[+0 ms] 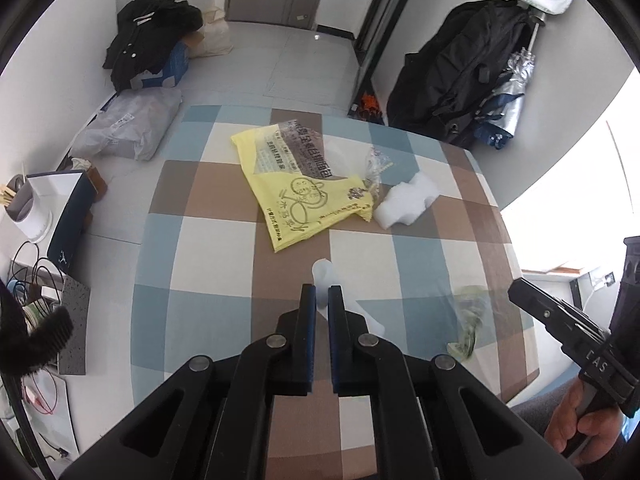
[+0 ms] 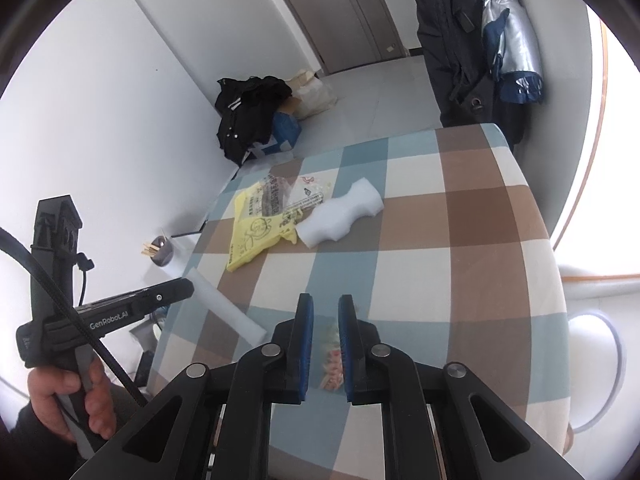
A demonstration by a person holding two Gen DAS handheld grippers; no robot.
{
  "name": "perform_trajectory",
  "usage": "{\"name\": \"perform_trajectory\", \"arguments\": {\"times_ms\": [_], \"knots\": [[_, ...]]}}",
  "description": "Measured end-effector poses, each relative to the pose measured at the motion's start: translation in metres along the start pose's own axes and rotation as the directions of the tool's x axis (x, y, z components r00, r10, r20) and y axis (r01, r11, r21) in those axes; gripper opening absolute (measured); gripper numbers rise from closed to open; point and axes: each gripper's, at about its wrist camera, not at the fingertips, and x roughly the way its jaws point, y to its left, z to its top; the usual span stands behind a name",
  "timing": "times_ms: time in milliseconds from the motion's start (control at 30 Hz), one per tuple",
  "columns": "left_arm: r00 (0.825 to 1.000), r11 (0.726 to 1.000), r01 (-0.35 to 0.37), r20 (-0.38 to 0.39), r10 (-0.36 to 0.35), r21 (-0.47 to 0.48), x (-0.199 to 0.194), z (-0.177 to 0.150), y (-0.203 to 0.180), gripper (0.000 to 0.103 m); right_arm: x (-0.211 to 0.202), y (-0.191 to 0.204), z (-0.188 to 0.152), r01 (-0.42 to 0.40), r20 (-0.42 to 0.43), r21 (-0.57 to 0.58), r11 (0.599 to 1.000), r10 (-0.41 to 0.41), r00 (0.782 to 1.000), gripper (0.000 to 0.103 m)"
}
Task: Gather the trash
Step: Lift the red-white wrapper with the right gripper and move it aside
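Note:
A checked table holds trash: a yellow plastic bag, a clear printed wrapper and a white foam block. My left gripper is shut on a white foam strip, which also shows in the right wrist view. My right gripper is partly closed around a clear crinkly wrapper; that wrapper appears in the left wrist view below the right gripper's finger.
Beyond the table lie black clothes on boxes, a grey plastic bag and a hanging black coat with a silver umbrella. A cup and cables stand at the left.

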Motion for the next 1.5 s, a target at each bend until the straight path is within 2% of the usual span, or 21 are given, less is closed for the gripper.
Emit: {"name": "perform_trajectory", "arguments": {"times_ms": [267, 367, 433, 467, 500, 633, 733, 833, 933, 967, 1000, 1167, 1400, 1500], "knots": [[0.999, 0.999, 0.014, 0.029, -0.016, 0.046, -0.012, -0.003, -0.005, 0.002, -0.001, 0.002, -0.003, 0.021, 0.006, -0.014, 1.0, -0.021, 1.0, 0.012], [0.999, 0.998, 0.008, 0.045, -0.011, 0.064, -0.018, -0.003, -0.007, 0.002, -0.003, -0.008, -0.002, 0.077, 0.019, 0.024, 0.997, -0.077, 0.997, 0.015], [0.999, 0.997, 0.009, 0.051, -0.014, 0.081, -0.02, -0.004, -0.011, 0.002, 0.0, -0.02, -0.001, 0.102, 0.003, 0.068, 0.992, -0.102, 0.995, 0.022], [0.999, 0.996, 0.008, 0.053, -0.012, 0.089, -0.021, -0.004, -0.012, 0.002, 0.002, -0.026, -0.001, 0.105, -0.005, 0.095, 0.99, -0.105, 0.994, 0.033], [0.998, 0.995, 0.008, 0.054, -0.013, 0.095, -0.022, -0.004, -0.013, 0.002, 0.005, -0.034, -0.002, 0.102, -0.016, 0.135, 0.986, -0.101, 0.995, 0.038], [0.998, 0.994, 0.023, 0.06, -0.03, 0.11, -0.025, -0.003, -0.015, 0.002, 0.013, -0.05, -0.002, 0.091, -0.046, 0.212, 0.973, -0.083, 0.996, 0.039], [0.997, 0.993, 0.034, 0.071, -0.042, 0.113, -0.029, -0.002, -0.015, 0.002, 0.022, -0.041, -0.004, 0.097, -0.076, 0.167, 0.981, -0.085, 0.993, 0.039], [0.996, 0.992, 0.044, 0.074, -0.053, 0.118, -0.032, -0.001, -0.016, 0.002, 0.034, -0.023, -0.007, 0.125, -0.106, 0.063, 0.99, -0.118, 0.987, 0.039], [0.996, 0.991, 0.058, 0.063, -0.066, 0.122, -0.031, 0.0, -0.016, 0.002, 0.047, -0.008, -0.012, 0.169, -0.137, -0.036, 0.985, -0.172, 0.976, 0.037], [0.996, 0.991, 0.061, 0.059, -0.069, 0.122, -0.03, 0.0, -0.016, 0.002, 0.051, -0.006, -0.013, 0.161, -0.155, -0.049, 0.986, -0.167, 0.974, 0.031], [0.996, 0.991, 0.062, 0.06, -0.07, 0.122, -0.03, 0.0, -0.016, 0.002, 0.054, -0.004, -0.013, 0.153, -0.169, -0.056, 0.987, -0.161, 0.972, 0.018], [0.994, 0.99, 0.071, 0.075, -0.081, 0.121, -0.036, 0.002, -0.016, 0.002, 0.057, 0.005, -0.017, 0.182, -0.164, -0.13, 0.975, -0.203, 0.965, 0.013], [0.992, 0.991, 0.085, 0.085, -0.094, 0.102, -0.039, 0.004, -0.019, 0.002, 0.049, 0.01, -0.019, 0.143, -0.145, -0.127, 0.982, -0.161, 0.976, 0.01], [0.991, 0.991, 0.089, 0.091, -0.099, 0.101, -0.04, 0.004, -0.022, 0.002, 0.037, 0.008, -0.015, 0.052, -0.129, -0.068, 0.996, -0.06, 0.99, 0.01]]}}
